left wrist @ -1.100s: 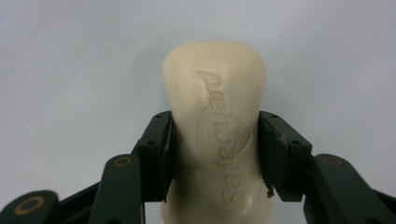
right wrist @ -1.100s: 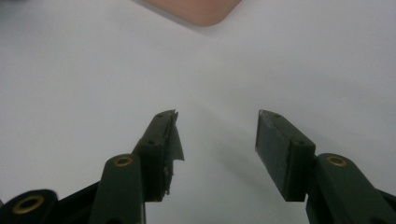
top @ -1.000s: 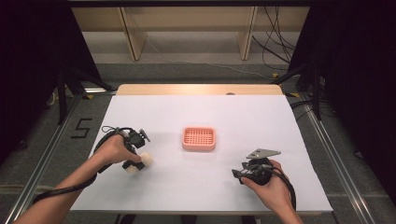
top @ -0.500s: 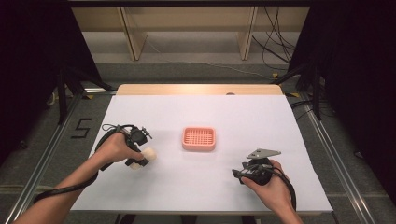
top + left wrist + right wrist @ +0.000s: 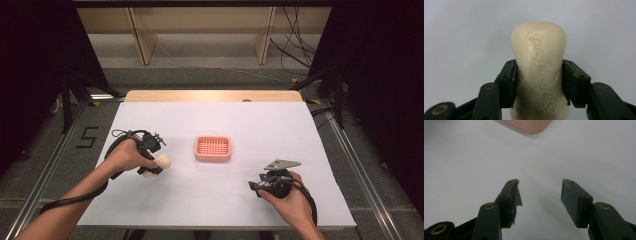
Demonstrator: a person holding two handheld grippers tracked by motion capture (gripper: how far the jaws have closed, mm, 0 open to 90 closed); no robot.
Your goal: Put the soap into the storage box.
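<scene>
A cream bar of soap (image 5: 539,72) with embossed lettering sits between the jaws of my left gripper (image 5: 539,82), whose pads press on both its sides. In the high view the left gripper (image 5: 154,167) holds the soap (image 5: 161,162) at the left of the white table, left of a pink slotted soap dish (image 5: 213,148) at the middle. My right gripper (image 5: 256,186) rests near the front right of the table. In the right gripper view its jaws (image 5: 540,195) stand apart over bare white surface, with a corner of the pink dish (image 5: 529,125) at the top edge.
The table (image 5: 280,130) has a white cover and a wooden strip along its far edge. Wooden shelving stands behind it, dark curtains hang on both sides, and cables run on the floor at the back right. A "5" mark is on the floor at the left.
My left gripper has shifted slightly toward the right with the soap in it. The right gripper has stayed where it was.
</scene>
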